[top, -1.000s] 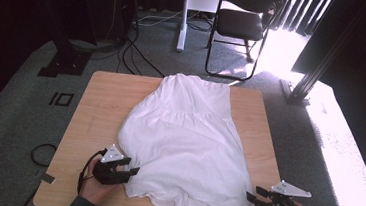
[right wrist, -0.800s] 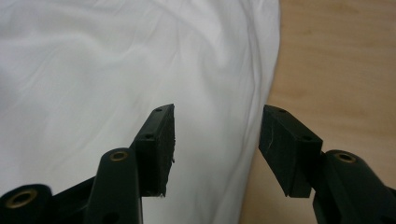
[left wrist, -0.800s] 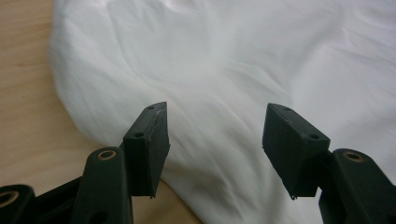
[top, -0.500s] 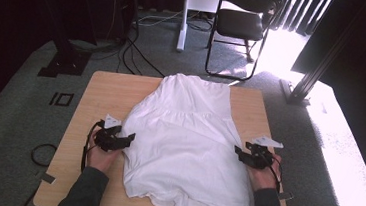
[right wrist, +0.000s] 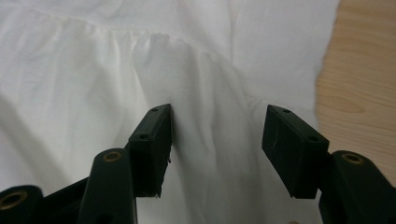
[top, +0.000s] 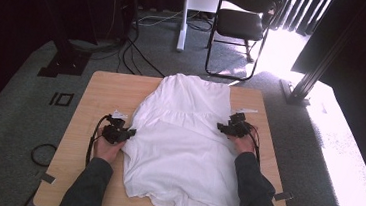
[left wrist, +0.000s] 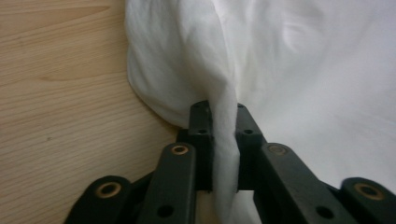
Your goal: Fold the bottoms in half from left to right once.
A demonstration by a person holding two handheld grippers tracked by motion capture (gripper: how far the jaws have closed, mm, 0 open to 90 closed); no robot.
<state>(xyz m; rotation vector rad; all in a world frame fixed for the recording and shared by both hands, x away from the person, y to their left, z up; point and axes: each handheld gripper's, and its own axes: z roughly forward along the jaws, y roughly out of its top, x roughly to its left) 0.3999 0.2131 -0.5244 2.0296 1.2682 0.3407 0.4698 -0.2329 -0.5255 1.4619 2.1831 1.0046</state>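
Observation:
A white dress (top: 183, 133) lies flat on the wooden table (top: 106, 91), its narrow top toward the far edge. My left gripper (top: 118, 133) is at the dress's left edge, about midway along. Its jaws have just been closing, and in the left gripper view they (left wrist: 223, 116) pinch a raised fold of the white cloth (left wrist: 303, 70). My right gripper (top: 229, 127) rests at the dress's right edge by the gathered seam. Its jaws (right wrist: 217, 126) have just been opening further and stand apart over the cloth (right wrist: 93, 70), not pressing on it.
Bare wood (right wrist: 359, 93) borders the dress on its right, and more shows to its left (left wrist: 56, 93). Behind the table stand a black chair (top: 243, 23) and a white post (top: 183, 17). Cables cross the grey floor (top: 139, 59). A metal frame leg (top: 302, 88) stands at the right.
Both hands have moved up from the table's near edge along the dress's sides to its middle. The left jaws now grip a fold at the left edge.

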